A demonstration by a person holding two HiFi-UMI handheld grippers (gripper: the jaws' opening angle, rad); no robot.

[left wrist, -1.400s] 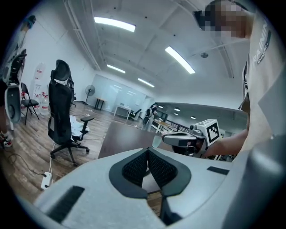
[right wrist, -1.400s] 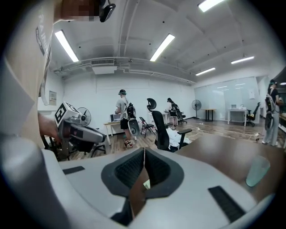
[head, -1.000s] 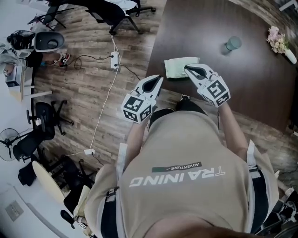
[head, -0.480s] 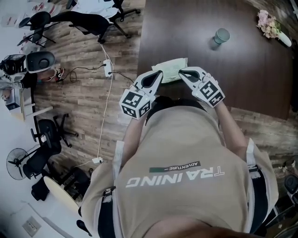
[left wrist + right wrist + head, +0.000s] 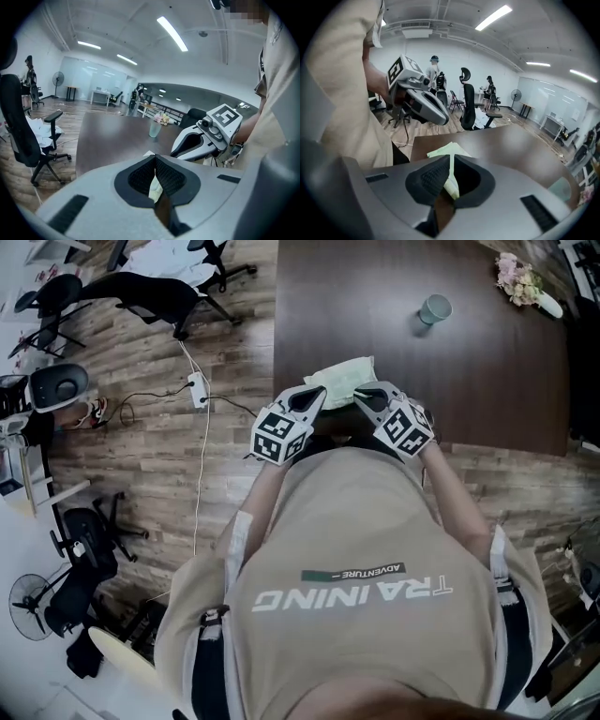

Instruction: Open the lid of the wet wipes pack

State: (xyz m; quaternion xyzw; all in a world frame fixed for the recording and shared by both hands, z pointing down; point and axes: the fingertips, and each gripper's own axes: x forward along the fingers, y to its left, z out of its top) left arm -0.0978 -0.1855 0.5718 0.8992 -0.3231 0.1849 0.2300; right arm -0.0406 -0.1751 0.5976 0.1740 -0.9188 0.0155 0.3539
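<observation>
Now crowds the near edge of the wet wipes pack (image 5: 343,379) with left gripper (image 5: 321,392) and right gripper (image 5: 360,396), tighter in than half a second ago. Shows both pairs of jaws pressed together, clamping nothing. Finds the pack by the table's (image 5: 441,399) near-left corner. Leaves bare tabletop beyond, up to a cup (image 5: 434,308) and flowers (image 5: 514,277).

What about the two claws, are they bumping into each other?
Apart. The head view shows a strip of the flat pale green wet wipes pack between the left claw and the right claw, whose tips do not meet.
</observation>
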